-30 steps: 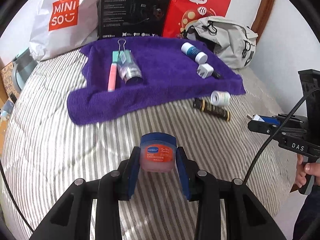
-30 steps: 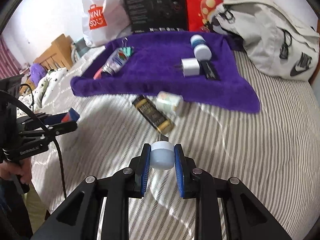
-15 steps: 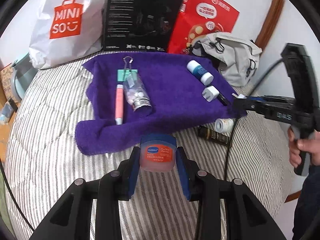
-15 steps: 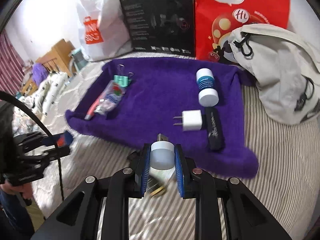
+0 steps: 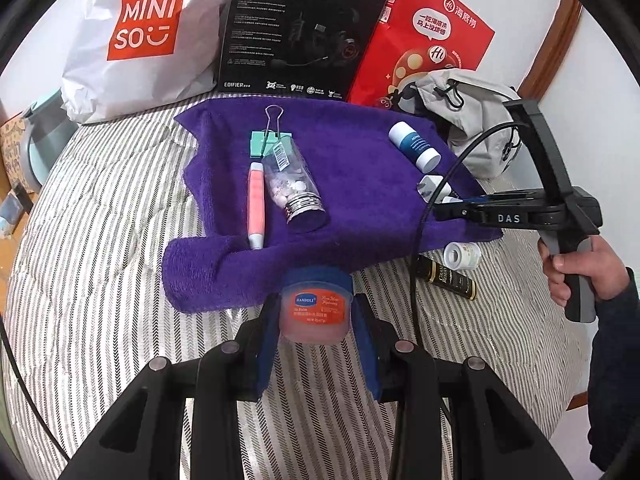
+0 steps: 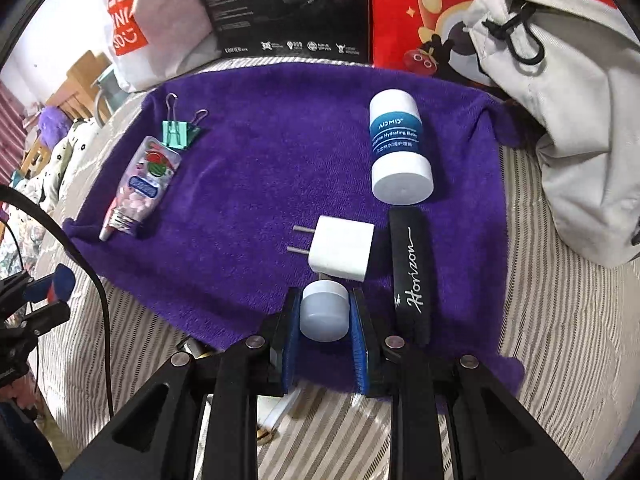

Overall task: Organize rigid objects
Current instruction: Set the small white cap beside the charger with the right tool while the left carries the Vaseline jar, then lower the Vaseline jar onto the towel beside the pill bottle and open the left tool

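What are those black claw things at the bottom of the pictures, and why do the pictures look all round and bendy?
Those claws are grippers, like big tongs. A person squeezes one in each hand; you can see a hand holding a handle. Each gripper has a tiny camera with a round lens, so everything looks bent.

One picture comes from the left gripper. It is holding a small jar with an orange label. The other picture comes from the right gripper. It is holding a little pale round-topped thing.

In front is a bed with a striped cover and a purple towel. On the towel lie a green clip, a clear bottle of small pills, a pink pen-like stick, a blue and white tube, a white plug and a black case.
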`<move>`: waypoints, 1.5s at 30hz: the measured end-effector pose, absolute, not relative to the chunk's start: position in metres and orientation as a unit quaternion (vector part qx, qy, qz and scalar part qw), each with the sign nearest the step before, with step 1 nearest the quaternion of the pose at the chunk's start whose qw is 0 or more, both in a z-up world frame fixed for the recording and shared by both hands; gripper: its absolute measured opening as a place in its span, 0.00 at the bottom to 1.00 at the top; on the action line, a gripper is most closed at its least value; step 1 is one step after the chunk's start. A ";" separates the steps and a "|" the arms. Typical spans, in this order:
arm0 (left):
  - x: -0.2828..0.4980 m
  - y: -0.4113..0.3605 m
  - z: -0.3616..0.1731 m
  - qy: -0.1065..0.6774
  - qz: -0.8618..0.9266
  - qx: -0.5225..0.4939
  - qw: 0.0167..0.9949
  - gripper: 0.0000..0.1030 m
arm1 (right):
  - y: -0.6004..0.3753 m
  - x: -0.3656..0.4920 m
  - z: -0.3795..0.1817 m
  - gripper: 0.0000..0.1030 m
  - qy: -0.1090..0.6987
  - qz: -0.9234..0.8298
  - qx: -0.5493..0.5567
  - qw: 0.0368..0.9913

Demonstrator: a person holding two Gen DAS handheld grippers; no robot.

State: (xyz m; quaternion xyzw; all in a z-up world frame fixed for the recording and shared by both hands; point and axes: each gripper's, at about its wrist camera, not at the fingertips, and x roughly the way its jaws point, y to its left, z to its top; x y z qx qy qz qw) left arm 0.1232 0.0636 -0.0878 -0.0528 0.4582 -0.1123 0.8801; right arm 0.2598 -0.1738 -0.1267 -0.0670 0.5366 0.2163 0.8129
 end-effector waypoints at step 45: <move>0.234 -0.014 -0.089 0.480 -0.129 0.042 0.867 0.33 | -0.266 0.119 -0.103 0.38 0.538 0.220 0.035 0.813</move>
